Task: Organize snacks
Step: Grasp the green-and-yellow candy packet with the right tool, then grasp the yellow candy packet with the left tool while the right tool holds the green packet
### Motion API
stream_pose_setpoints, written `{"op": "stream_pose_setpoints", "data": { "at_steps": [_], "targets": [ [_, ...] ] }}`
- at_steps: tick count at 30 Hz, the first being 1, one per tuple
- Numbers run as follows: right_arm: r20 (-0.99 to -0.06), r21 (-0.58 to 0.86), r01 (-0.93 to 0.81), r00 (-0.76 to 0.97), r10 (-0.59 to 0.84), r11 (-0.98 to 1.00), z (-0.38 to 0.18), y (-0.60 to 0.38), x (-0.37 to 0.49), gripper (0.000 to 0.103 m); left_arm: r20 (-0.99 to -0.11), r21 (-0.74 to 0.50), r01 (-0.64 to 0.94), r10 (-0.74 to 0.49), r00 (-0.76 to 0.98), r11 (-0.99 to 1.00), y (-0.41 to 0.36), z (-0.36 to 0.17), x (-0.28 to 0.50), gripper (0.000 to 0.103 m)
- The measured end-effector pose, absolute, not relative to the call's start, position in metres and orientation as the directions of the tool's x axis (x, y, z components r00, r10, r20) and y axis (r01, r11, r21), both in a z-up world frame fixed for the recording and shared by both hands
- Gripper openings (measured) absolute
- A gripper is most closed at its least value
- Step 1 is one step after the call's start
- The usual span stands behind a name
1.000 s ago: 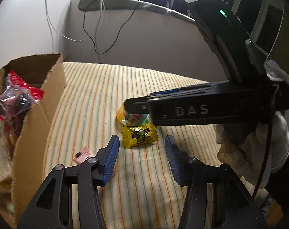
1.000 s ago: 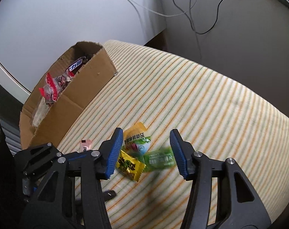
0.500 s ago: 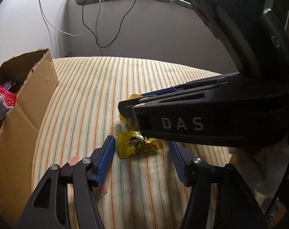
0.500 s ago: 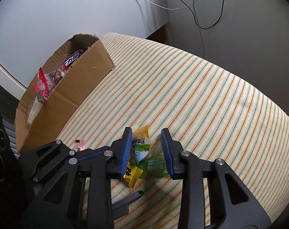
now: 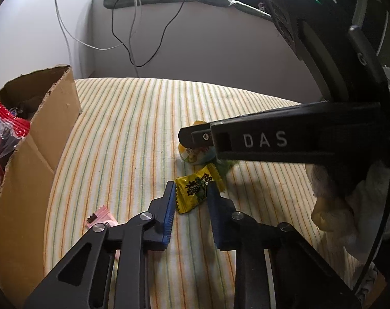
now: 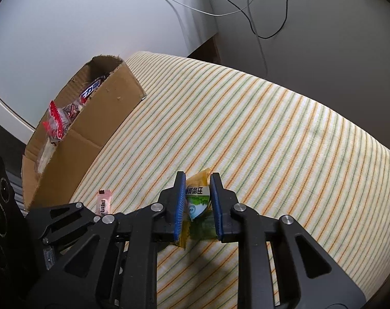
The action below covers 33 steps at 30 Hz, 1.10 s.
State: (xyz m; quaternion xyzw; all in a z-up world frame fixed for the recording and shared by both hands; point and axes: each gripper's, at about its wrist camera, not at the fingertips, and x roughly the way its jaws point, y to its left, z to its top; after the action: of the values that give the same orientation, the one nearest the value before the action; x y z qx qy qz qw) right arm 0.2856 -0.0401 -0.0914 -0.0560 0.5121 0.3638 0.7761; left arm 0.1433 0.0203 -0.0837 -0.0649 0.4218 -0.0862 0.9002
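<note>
Both grippers are clamping down on wrappers lying on the striped orange-and-green cloth (image 6: 285, 134): the left gripper (image 5: 191, 193) has just been closing its blue pads on the small yellow crinkly candy packet (image 5: 192, 193), and the right gripper (image 6: 198, 198) has just been closing on the orange-topped white-and-green snack sachet (image 6: 197, 195), which is standing pinched between its pads. To do this well, each hand should probably be lifting straight up and only slightly at first, checking that the thin foil is not slipping and that the green wrapper (image 6: 204, 228) beneath the sachet is not dragging along. The open brown cardboard box (image 6: 92, 144) of snacks is waiting well off to the left, with a small pink wrapped sweet (image 6: 104, 202) lying loose on the cloth nearer to it.
</note>
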Motion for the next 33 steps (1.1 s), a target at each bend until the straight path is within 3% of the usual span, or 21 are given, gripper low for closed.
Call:
{"op": "stream_pose_setpoints", "data": {
  "at_steps": [6, 9, 11, 15, 24, 29, 33],
  "targets": [
    [-0.835, 0.282, -0.609, 0.224, 0.502, 0.741, -0.090, -0.045, 0.287, 0.020, -0.762, -0.179, 0.145, -0.230, 0.605, 0.973, 0.013, -0.084, 0.145, 0.023],
    [-0.829, 0.289, -0.599, 0.234, 0.508, 0.747, -0.087, -0.052, 0.289, 0.020, -0.765, -0.177, 0.171, -0.245, 0.596, 0.969, 0.012, -0.082, 0.146, 0.030],
    [-0.820, 0.297, -0.589, 0.245, 0.517, 0.751, -0.084, -0.058, 0.290, 0.020, -0.747, -0.186, 0.170, -0.252, 0.616, 0.968, 0.015, -0.077, 0.147, 0.042],
    [-0.812, 0.307, -0.564, 0.265, 0.520, 0.767, -0.081, -0.070, 0.295, 0.020, -0.729, -0.186, 0.187, -0.263, 0.632, 0.965, 0.012, -0.071, 0.157, 0.045],
    [-0.807, 0.317, -0.542, 0.276, 0.521, 0.778, -0.079, -0.088, 0.297, 0.020, -0.786, -0.083, 0.278, -0.234, 0.572, 0.957, -0.013, -0.081, 0.169, 0.044],
    [-0.806, 0.317, -0.535, 0.283, 0.519, 0.783, -0.078, -0.091, 0.296, 0.020, -0.787, -0.059, 0.251, -0.200, 0.584, 0.966, -0.011, -0.080, 0.164, 0.023],
    [-0.805, 0.317, -0.532, 0.286, 0.519, 0.785, -0.077, -0.092, 0.293, 0.020, -0.784, -0.044, 0.247, -0.187, 0.592, 0.968, -0.012, -0.080, 0.156, 0.023]
  ]
}}
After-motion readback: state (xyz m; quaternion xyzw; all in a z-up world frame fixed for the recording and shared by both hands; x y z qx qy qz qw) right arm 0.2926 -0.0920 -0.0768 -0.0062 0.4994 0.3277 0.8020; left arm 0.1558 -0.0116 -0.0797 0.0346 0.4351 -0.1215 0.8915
